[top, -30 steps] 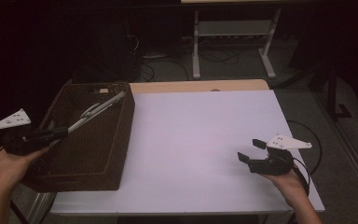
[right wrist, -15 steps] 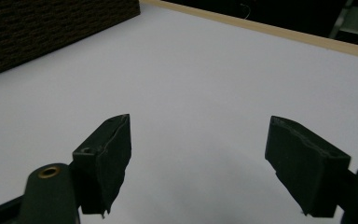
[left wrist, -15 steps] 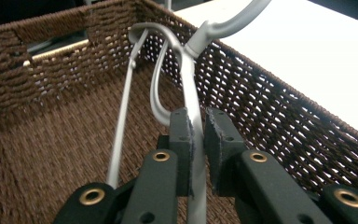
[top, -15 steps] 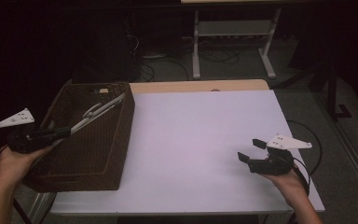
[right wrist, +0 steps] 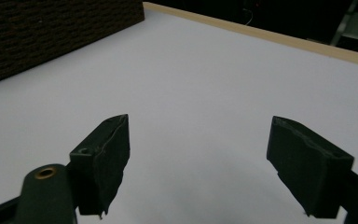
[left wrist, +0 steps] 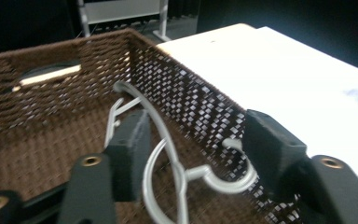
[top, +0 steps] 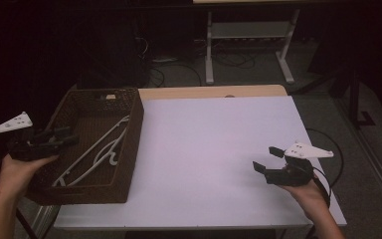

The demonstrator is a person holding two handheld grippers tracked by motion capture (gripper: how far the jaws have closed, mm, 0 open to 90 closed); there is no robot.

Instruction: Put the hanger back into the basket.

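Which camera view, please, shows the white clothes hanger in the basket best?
The high view: the white clothes hanger lies whole in the wicker basket. The left gripper view shows its hook close up between the open left tool. The right gripper view gives the basket's outer wall.

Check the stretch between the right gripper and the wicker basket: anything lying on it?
Nothing: in the high view the white tabletop is bare from the right gripper across to the wicker basket, which holds the white hanger.

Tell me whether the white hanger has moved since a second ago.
Yes. The white hanger has dropped off the basket's right rim onto its floor. The left gripper has just been opening; the hanger lies between its jaws, unpressed.
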